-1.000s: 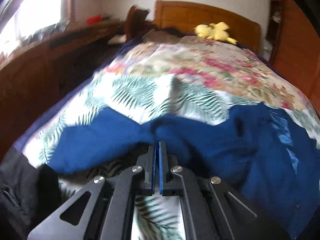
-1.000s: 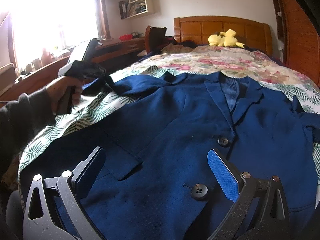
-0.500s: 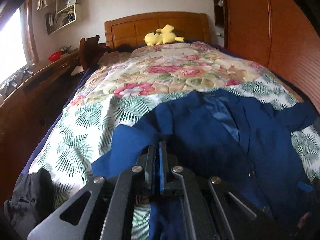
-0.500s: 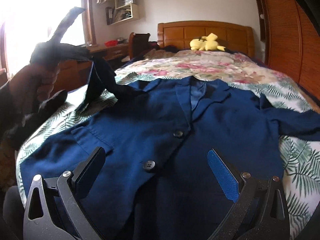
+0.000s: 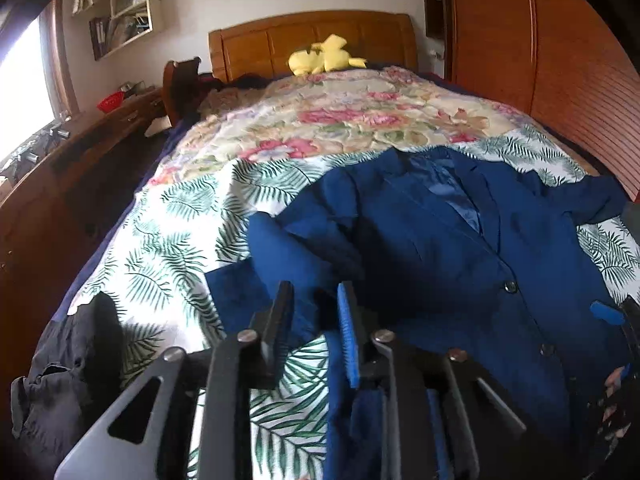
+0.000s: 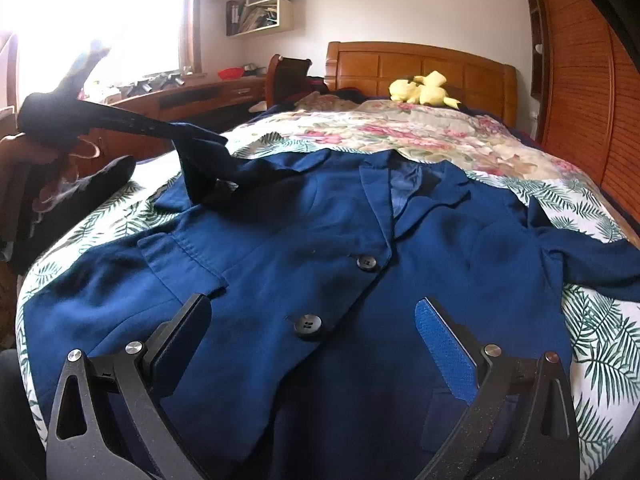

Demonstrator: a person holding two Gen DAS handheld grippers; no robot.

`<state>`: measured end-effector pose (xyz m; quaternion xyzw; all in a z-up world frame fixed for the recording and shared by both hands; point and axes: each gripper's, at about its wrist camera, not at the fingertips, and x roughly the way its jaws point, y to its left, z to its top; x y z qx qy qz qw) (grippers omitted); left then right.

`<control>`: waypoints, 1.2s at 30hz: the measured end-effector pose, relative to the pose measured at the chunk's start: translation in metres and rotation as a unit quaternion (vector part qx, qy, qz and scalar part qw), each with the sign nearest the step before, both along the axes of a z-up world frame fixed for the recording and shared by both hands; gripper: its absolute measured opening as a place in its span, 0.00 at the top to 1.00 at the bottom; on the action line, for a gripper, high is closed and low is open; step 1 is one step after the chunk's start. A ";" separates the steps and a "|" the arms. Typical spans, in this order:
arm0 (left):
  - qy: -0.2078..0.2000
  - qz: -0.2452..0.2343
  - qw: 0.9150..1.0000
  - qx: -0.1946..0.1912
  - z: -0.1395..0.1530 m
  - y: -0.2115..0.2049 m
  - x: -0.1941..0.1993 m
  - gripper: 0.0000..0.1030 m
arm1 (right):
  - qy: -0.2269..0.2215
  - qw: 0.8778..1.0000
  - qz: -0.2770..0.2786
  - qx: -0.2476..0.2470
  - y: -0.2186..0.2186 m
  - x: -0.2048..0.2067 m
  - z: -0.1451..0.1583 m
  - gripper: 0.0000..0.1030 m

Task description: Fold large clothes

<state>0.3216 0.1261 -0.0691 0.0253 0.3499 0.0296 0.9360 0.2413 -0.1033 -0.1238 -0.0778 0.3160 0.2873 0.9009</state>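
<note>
The navy blazer (image 6: pixel 340 264) lies front-up and buttoned on the leaf-print bedspread (image 5: pixel 168 240). The left gripper (image 5: pixel 314 312), jaws opening, has the blazer's left sleeve (image 5: pixel 288 256) slack between them, apparently releasing it inward across the chest. The right gripper (image 6: pixel 316 344) hovers wide open and empty over the hem, seemingly ready to pin it.

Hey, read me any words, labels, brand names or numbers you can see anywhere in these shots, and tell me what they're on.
No readable text in either view.
Shelf: books and papers, spines too small and blurred to read.
Jacket: no visible label or tag; buttons plain.
Plush toy: no lettering visible.
Left gripper and right gripper: no markings visible.
</note>
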 end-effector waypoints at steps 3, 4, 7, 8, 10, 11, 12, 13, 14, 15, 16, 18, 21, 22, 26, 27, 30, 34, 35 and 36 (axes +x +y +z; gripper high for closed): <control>-0.011 0.007 1.000 -0.016 0.000 0.014 -0.009 0.76 | 0.003 1.000 -0.002 0.002 -0.001 0.001 -0.001 0.00; -0.009 0.012 1.000 -0.019 -0.002 0.020 -0.009 0.76 | 0.004 1.000 -0.002 0.002 -0.001 0.001 -0.001 0.00; 0.018 0.026 0.999 -0.030 -0.022 0.035 -0.002 0.75 | 0.003 1.000 -0.002 0.002 -0.001 0.001 -0.001 0.00; 0.023 0.029 0.999 -0.032 -0.027 0.037 -0.001 0.75 | 0.004 1.000 -0.002 0.002 -0.001 0.002 -0.001 0.00; 0.040 0.043 0.998 -0.034 -0.045 0.046 0.006 0.75 | 0.005 1.000 -0.002 0.001 -0.001 0.001 -0.002 0.00; 0.047 0.048 0.997 -0.037 -0.052 0.050 0.010 0.75 | 0.005 1.000 -0.002 0.001 -0.001 0.001 -0.002 0.00; 0.052 0.052 0.996 -0.040 -0.057 0.052 0.013 0.75 | 0.006 1.000 -0.003 0.001 -0.001 0.001 -0.003 0.00; 0.060 0.060 0.995 -0.044 -0.066 0.057 0.017 0.75 | 0.007 1.000 -0.003 0.001 -0.001 0.002 -0.003 0.00; 0.066 0.065 0.995 -0.046 -0.073 0.060 0.020 0.75 | 0.007 1.000 -0.003 0.002 -0.001 0.002 -0.004 0.00; 0.071 0.069 0.994 -0.047 -0.079 0.063 0.022 0.74 | 0.007 1.000 -0.003 0.002 -0.002 0.002 -0.004 0.00; 0.075 0.074 0.993 -0.046 -0.085 0.066 0.025 0.74 | 0.007 1.000 -0.002 0.002 -0.001 0.002 -0.004 0.00; 0.086 0.084 0.992 -0.048 -0.097 0.071 0.029 0.74 | 0.009 1.000 -0.002 0.002 -0.001 0.002 -0.005 0.00; 0.103 0.090 0.989 -0.059 -0.111 0.078 0.033 0.74 | 0.012 1.000 -0.001 0.003 -0.001 0.004 -0.006 0.00; 0.106 0.092 0.988 -0.059 -0.114 0.080 0.034 0.74 | 0.013 1.000 -0.001 0.003 -0.001 0.004 -0.007 0.00; 0.109 0.094 0.988 -0.058 -0.120 0.081 0.039 0.74 | 0.016 1.000 0.002 0.001 0.000 0.003 -0.008 0.00; 0.110 0.094 0.988 -0.057 -0.121 0.081 0.041 0.74 | 0.016 1.000 0.002 0.001 0.000 0.004 -0.008 0.00; 0.113 0.100 0.987 -0.064 -0.123 0.083 0.044 0.74 | 0.018 1.000 0.003 0.001 0.001 0.004 -0.009 0.00; 0.118 0.108 0.985 -0.065 -0.124 0.082 0.046 0.74 | 0.017 1.000 0.004 0.001 0.001 0.004 -0.009 0.00; 0.122 0.103 0.986 -0.055 -0.125 0.079 0.048 0.74 | 0.017 1.000 0.004 0.001 0.001 0.004 -0.009 0.00; 0.124 0.100 0.986 -0.048 -0.124 0.078 0.050 0.77 | 0.017 1.000 0.004 0.000 0.001 0.004 -0.009 0.00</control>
